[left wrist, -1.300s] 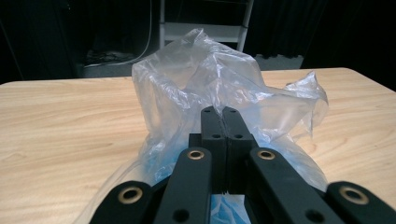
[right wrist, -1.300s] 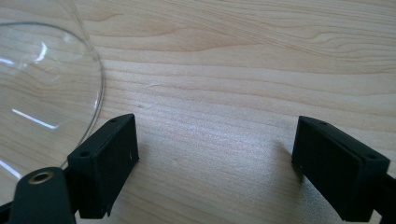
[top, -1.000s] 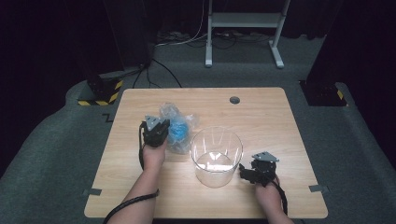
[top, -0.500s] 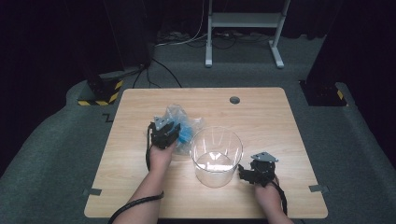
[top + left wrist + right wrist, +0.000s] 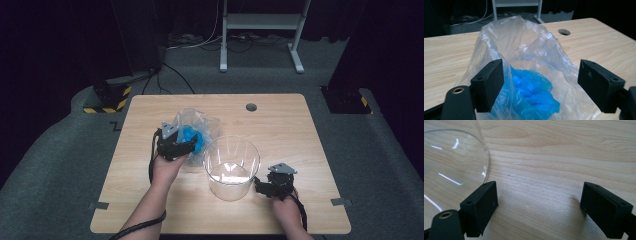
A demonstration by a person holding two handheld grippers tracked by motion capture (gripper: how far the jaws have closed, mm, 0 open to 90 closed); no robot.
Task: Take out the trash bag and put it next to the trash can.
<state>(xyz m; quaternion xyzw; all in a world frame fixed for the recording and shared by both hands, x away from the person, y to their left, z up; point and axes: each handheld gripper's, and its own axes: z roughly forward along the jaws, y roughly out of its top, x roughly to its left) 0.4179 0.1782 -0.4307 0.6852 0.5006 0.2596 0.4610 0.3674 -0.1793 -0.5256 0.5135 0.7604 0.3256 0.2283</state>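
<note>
The crumpled clear plastic bag [image 5: 529, 47] with a bright blue soft wad [image 5: 534, 92] inside lies on the pale wooden counter [image 5: 300, 140], left of centre and just beside the clear round plastic tub [image 5: 232, 167], whose rim it reaches in the high view. The left gripper [image 5: 181, 145] sits at the bag's near side; in the left gripper view its jaws stand wide apart, having just been opening, with the bag's film and the blue wad between them. The film lies against the inner face of the left-hand jaw, while the other jaw stands clear of it, so nothing is clamped. The tub stands upright near the counter's middle, open at the top. The right gripper [image 5: 267, 186] rests low on the counter just right of the tub's base, with its jaws spread wide over bare wood; in the right gripper view the tub's curved wall [image 5: 454, 157] shows just beyond the left-hand jaw, and whether they touch cannot be told. A round cable hole [image 5: 251, 107] sits near the counter's far edge, and a grey metal stand [image 5: 260, 30] is on the floor beyond.
</note>
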